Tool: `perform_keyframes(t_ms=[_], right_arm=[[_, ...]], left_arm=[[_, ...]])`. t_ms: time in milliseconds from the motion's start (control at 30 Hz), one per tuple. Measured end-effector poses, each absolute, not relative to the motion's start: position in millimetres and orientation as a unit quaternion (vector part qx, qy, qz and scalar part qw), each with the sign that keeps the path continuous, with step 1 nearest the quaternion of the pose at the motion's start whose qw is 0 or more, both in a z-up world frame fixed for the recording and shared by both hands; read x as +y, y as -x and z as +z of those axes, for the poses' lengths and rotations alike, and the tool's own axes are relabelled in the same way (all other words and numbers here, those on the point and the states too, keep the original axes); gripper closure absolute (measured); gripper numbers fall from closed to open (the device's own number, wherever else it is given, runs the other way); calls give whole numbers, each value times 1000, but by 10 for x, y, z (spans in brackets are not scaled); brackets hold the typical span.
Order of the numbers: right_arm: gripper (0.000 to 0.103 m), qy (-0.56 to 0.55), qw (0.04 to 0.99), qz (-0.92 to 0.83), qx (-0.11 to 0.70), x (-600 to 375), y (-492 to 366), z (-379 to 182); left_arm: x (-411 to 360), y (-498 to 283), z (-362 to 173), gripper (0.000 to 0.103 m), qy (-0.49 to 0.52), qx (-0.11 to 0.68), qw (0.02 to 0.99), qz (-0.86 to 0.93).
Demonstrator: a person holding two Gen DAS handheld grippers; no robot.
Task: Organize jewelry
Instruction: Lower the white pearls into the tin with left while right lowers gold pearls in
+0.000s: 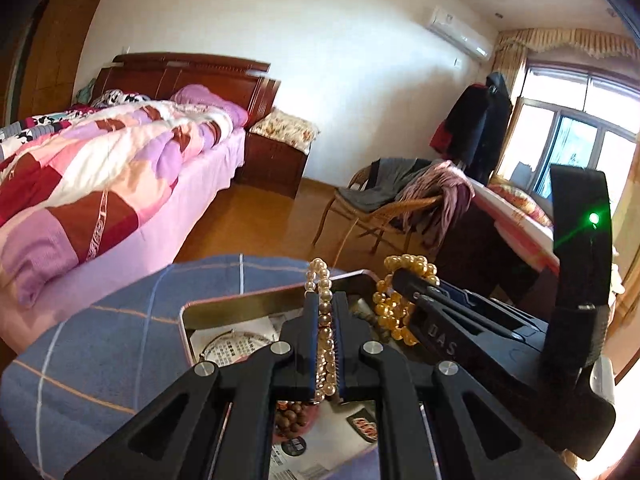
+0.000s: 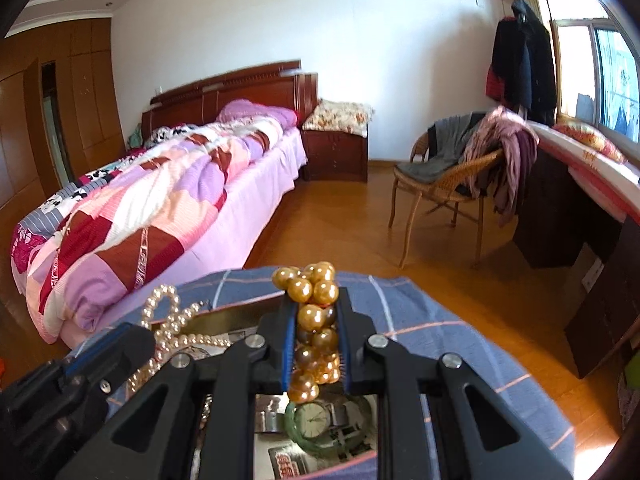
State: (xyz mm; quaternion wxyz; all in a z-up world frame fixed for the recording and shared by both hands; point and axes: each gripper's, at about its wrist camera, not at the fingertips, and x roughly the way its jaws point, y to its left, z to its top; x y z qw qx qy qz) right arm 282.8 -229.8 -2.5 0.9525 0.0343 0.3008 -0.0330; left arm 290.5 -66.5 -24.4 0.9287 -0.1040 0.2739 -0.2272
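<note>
Left wrist view: the left gripper (image 1: 327,322) has its fingers closed on a pearl bracelet (image 1: 325,320), whose far loop stands clear above the fingertips over the open metal tin (image 1: 240,306) on the blue checked cloth (image 1: 120,320). To the right, the right gripper (image 1: 404,280) pinches an amber bead bracelet (image 1: 394,312) above the same tin. A brown bead string (image 1: 292,414) lies in the tin below. Right wrist view: the right gripper (image 2: 318,320) is clamped on the amber bead bracelet (image 2: 316,320), which hangs above a wristwatch (image 2: 314,420) and a green bangle (image 2: 292,434). The step is best done by keeping the two strands apart, lowering each before release, and avoiding the watch face.
</note>
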Motion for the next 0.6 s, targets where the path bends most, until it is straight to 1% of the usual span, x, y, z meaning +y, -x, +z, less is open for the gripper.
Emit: perform_keyframes(t_ms=[133,233,467,600], right_arm=[[82,-41,946,-31,321,-2316,-2942,-187],[82,-25,942,-31,333,-2301,-2977,-267],[82,-1,935,-19,353,-2243,-3043,-419],[82,8,931,-16,364,-2227,-3077,-469]], left_arm=[[-711,-2983,-323,98,96,283,929,-218],[-707,-3006,-396,98,96,292,927,-213],[-761,-3014,-528,98,51,308,933,-180],[-741,-3068,-580,98,53,323,929,-175]])
